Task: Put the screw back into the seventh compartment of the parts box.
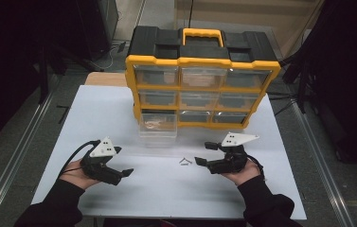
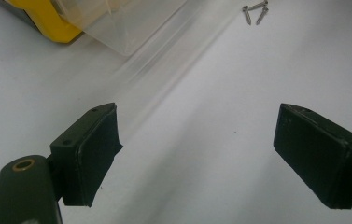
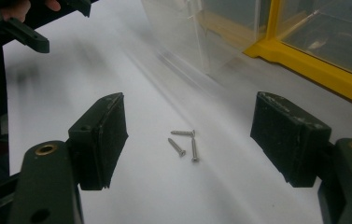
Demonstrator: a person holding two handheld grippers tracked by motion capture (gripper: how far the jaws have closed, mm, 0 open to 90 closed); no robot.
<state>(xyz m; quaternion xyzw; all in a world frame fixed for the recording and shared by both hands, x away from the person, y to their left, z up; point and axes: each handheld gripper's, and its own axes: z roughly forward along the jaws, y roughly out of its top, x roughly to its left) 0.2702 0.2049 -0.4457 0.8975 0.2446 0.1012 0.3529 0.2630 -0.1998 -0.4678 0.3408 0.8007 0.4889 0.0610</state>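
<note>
The left gripper [image 1: 128,172] rests low on the white table [image 1: 95,113], held in a hand [image 1: 79,178] at the near left, its jaws spread wide with nothing between them; in the left gripper view its pads [image 2: 96,154] frame only bare tabletop, with the screws [image 2: 254,11] far off at the top edge. Moving right, a clear plastic drawer [image 1: 157,126] is pulled out of the bottom-left slot of the yellow-and-black parts organizer [image 1: 202,87] and reaches forward over the table; something pale lies inside it, too blurred to name. Just in front of the drawer and to its right lie three small screws [image 1: 184,161], loose on the table and close together. The right gripper [image 1: 203,153] points at them from just beside, jaws also spread and holding nothing; in the right gripper view the screws [image 3: 184,143] sit between the two pads [image 3: 289,135] but ahead of them, untouched. The step in hand looks like the approach to pick up a screw, likely for the open drawer. The next move calls for easing the right gripper forward and down until one screw lies between the pads, then closing. The screws lie flat, thin and bunched, so the pads may grab two or push them aside; the drawer's front edge stands near but not in the path.
</note>
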